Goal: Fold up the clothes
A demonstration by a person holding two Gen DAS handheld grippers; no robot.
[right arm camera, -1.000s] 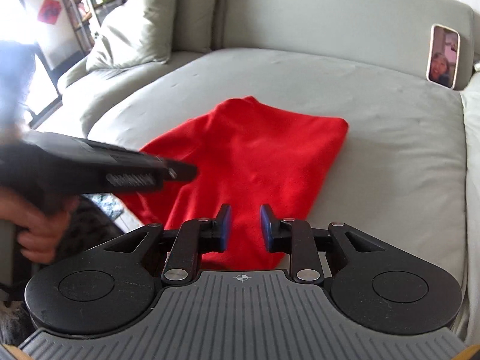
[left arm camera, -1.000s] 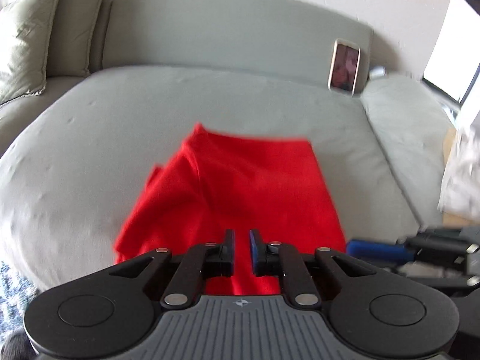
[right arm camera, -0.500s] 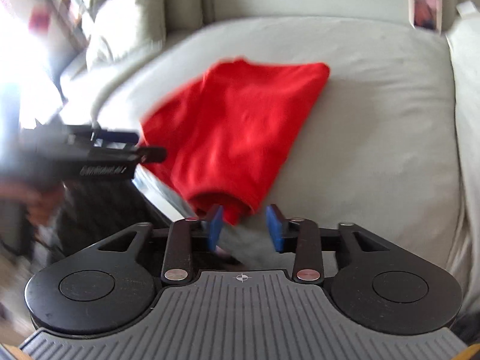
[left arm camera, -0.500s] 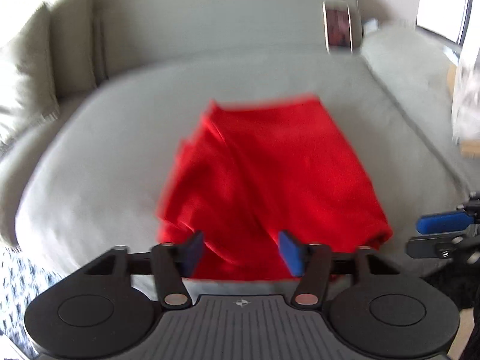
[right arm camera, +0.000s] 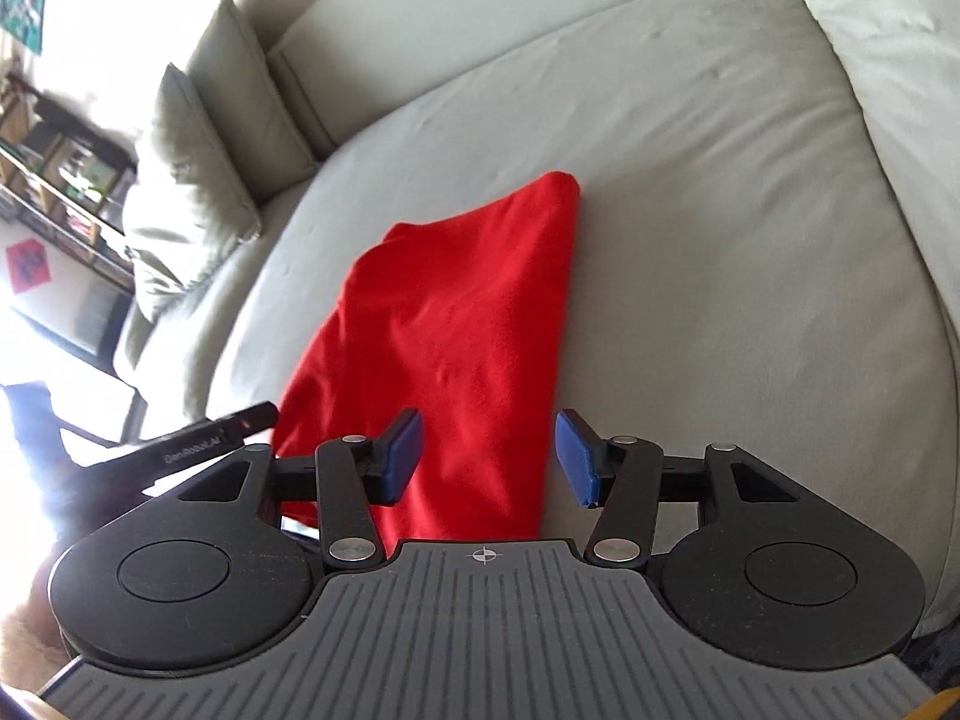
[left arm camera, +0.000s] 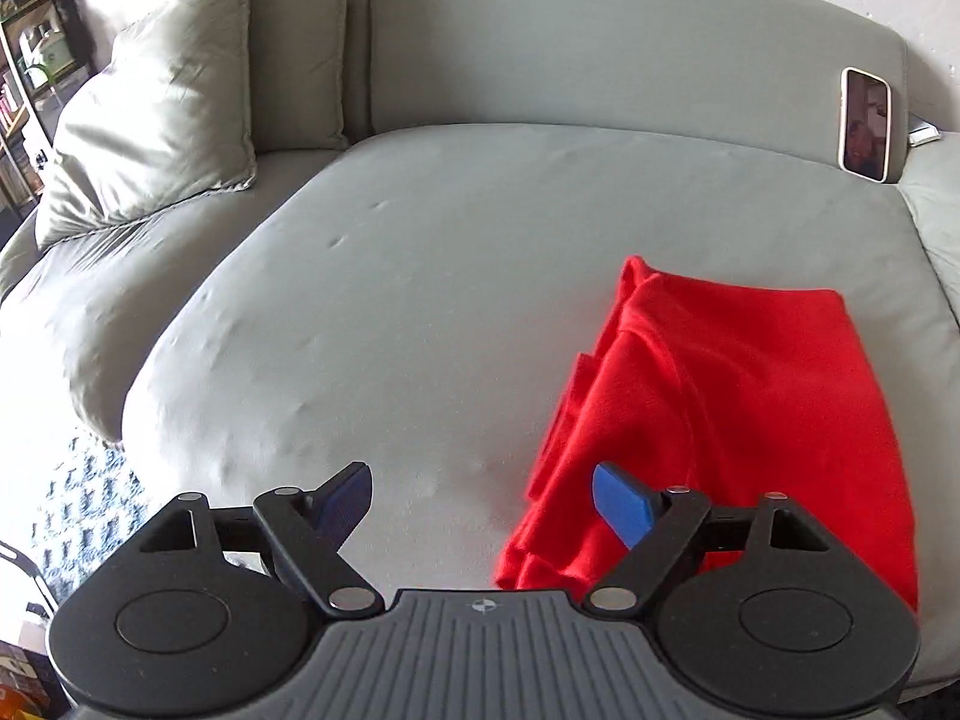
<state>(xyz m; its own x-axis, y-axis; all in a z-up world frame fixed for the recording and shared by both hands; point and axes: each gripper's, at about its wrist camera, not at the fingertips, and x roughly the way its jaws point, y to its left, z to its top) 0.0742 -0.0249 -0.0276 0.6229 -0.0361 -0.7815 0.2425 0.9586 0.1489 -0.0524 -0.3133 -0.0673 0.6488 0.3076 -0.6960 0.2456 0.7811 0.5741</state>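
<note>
A red garment [left arm camera: 732, 408] lies folded lengthwise on the grey-green sofa cushion [left arm camera: 420, 276], its near end at the cushion's front edge. My left gripper [left arm camera: 480, 501] is open above the cushion, left of the garment's near left corner, holding nothing. In the right wrist view the same red garment [right arm camera: 450, 348] runs away from me. My right gripper [right arm camera: 489, 459] is open over its near end, one blue pad [right arm camera: 402, 456] above the cloth and the other near its right edge. The left gripper's body [right arm camera: 204, 435] shows at the left there.
A grey pillow [left arm camera: 162, 114] leans at the back left of the sofa. A phone [left arm camera: 865, 123] stands against the backrest at the right, beside another cushion [right arm camera: 888, 30]. A patterned rug [left arm camera: 84, 504] lies on the floor at the left. Shelves [right arm camera: 66, 162] stand beyond.
Both grippers went from nearly shut to wide open. The left gripper swung left, so the garment now sits at its right. The right gripper tilted and came over the garment's near end.
</note>
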